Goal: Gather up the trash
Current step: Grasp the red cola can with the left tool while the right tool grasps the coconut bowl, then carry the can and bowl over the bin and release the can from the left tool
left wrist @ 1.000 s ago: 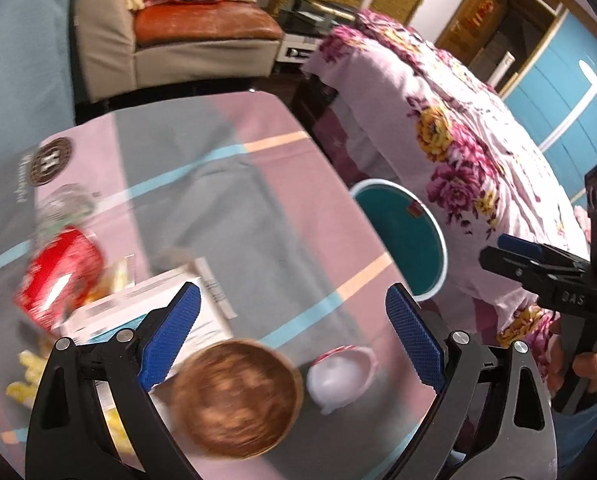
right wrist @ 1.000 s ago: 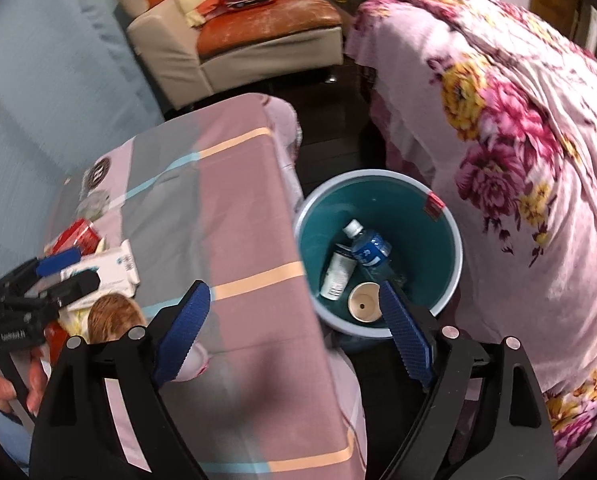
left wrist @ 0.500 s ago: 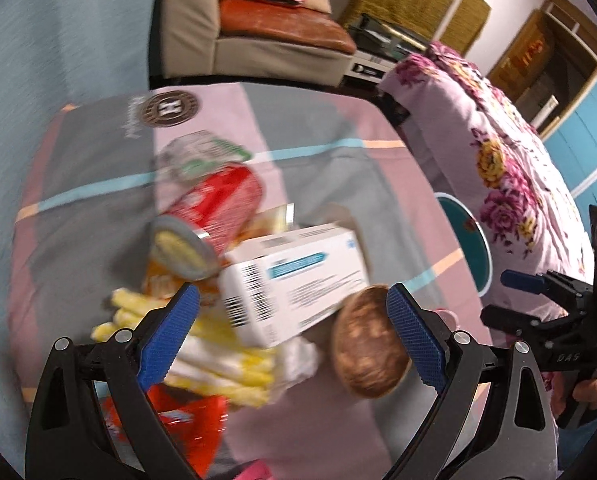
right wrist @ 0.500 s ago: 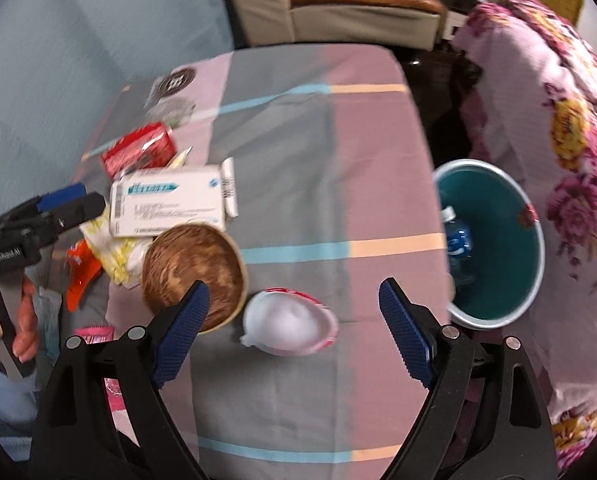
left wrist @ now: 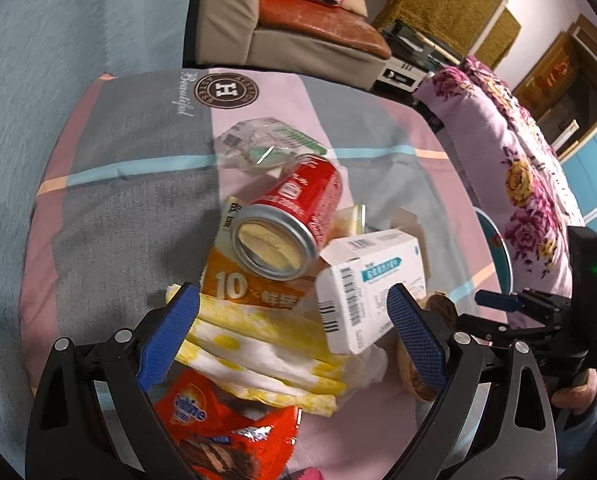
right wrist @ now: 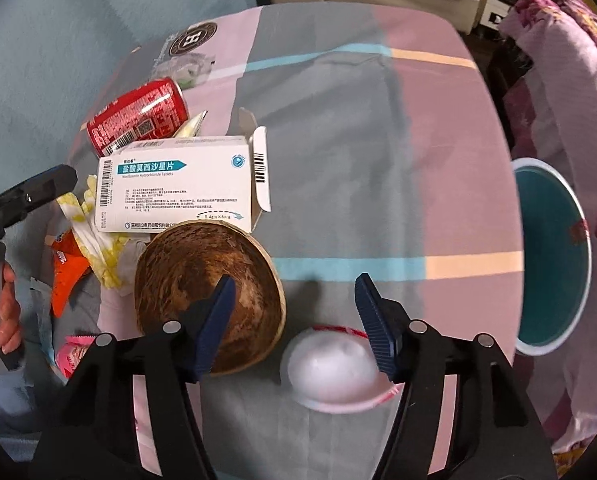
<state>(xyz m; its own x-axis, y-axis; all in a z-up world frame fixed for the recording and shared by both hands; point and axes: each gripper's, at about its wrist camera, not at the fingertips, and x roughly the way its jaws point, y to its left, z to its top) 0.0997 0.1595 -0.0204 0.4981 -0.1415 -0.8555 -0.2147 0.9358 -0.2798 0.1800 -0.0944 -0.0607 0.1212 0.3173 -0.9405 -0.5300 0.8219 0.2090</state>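
So we've got a whole heap of trash on the worktop (right wrist: 358, 128) and the teal bin (right wrist: 550, 256) sits off its right edge, beside the flowery bed.

Right gripper (right wrist: 294, 312) is hanging over the white plastic cup (right wrist: 330, 372), which lies upside down just beside the brown coconut-shell bowl (right wrist: 206, 292). We'd guess the cup is super light and a bit squishy, thin walls, probably slick too, so pinch it gently across the dome or at the rim or it'll pop out. The bowl looks stiff and heavier, rim grab would be the way.

Right fingers (right wrist: 372, 320) are about half spread and closing in at this moment, nothing pressed between them yet; the cup sits just under the right-hand one, not clearly touched.

Left gripper (left wrist: 294, 332) hovers over the pile: red can (left wrist: 294, 216), white medicine box (left wrist: 370, 288), yellow-spotted tissue (left wrist: 266, 352), orange snack wrapper (left wrist: 226, 432). Its fingers (left wrist: 170, 336) are spread wide and empty. The can is rigid but it'll roll; the tissue and wrapper are soft and crinkly, so grab a bunch.
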